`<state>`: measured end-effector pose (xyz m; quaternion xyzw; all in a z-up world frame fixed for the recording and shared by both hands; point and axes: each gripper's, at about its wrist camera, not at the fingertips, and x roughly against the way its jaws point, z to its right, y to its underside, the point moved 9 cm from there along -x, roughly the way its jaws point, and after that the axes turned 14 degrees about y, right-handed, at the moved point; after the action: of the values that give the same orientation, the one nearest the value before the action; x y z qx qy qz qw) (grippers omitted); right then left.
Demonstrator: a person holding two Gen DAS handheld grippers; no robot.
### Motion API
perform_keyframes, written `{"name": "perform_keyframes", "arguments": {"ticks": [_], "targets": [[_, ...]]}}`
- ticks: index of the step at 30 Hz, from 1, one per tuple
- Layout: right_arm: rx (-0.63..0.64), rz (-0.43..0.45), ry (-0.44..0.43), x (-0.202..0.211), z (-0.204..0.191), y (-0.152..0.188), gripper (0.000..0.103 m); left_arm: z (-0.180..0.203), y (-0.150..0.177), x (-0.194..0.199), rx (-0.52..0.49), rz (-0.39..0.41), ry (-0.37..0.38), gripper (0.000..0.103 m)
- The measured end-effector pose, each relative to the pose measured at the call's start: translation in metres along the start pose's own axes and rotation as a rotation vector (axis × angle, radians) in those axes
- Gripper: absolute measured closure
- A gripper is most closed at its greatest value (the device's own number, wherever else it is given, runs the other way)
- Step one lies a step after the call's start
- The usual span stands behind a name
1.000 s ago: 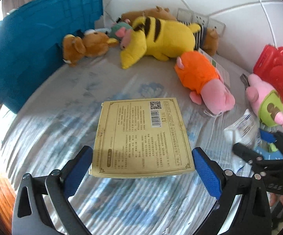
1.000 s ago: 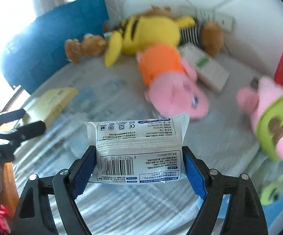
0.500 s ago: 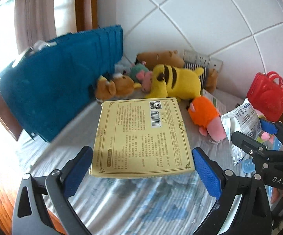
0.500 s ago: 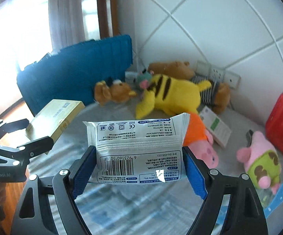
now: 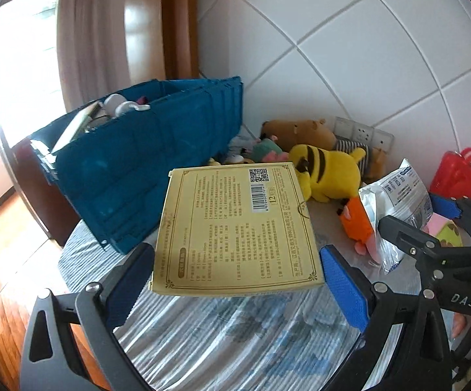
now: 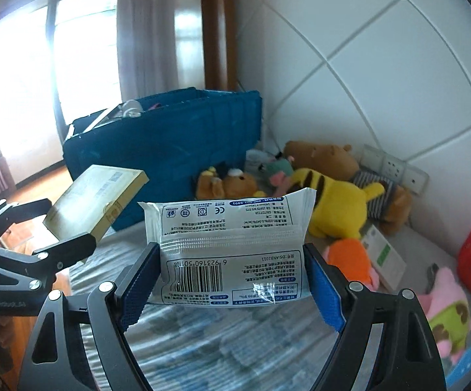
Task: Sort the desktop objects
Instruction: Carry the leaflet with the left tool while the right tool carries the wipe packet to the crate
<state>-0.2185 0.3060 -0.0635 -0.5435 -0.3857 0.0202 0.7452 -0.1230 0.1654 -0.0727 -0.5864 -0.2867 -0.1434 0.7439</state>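
My left gripper [image 5: 235, 280] is shut on a flat yellow box [image 5: 235, 224] with a barcode, held above the striped tabletop [image 5: 222, 342]. The same box [image 6: 95, 202] shows at the left of the right wrist view. My right gripper [image 6: 232, 280] is shut on a white wipes packet [image 6: 232, 251] printed with blue text and a barcode; that packet [image 5: 395, 202] appears at the right of the left wrist view. Behind both stands a dark blue storage crate [image 5: 144, 176], its top open, with several items inside.
Plush toys lie along the tiled wall: a yellow striped one [image 6: 333, 205], brown bears [image 6: 320, 159], an orange-pink pig [image 6: 352, 260] and a pink-green one [image 6: 444, 309]. A red basket [image 5: 460, 176] stands at the right. A white carton [image 6: 385, 260] lies by the toys.
Both grippers have risen and tilted upward with their loads still gripped. The blue crate's open top and the window have come into view, and the toys look farther away.
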Motion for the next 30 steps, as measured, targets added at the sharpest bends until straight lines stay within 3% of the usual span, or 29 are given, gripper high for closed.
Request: {"name": "perform_keyframes", "arguments": {"ticks": [10,22,30], "targets": [[0.037,0.058,-0.069,0.001,-0.061,-0.036,0.018,-0.051,-0.013,0.033,0.023,0.054,-0.061,0.001],[-0.019,0.110,-0.080,-0.019,-0.164,-0.093,0.018,-0.169,-0.054,0.062,-0.020,0.111,-0.068,0.001],[-0.036,0.130,-0.084,-0.045,-0.214,-0.141,0.017,-0.241,-0.091,0.061,-0.010,0.140,-0.091,0.001]]}}
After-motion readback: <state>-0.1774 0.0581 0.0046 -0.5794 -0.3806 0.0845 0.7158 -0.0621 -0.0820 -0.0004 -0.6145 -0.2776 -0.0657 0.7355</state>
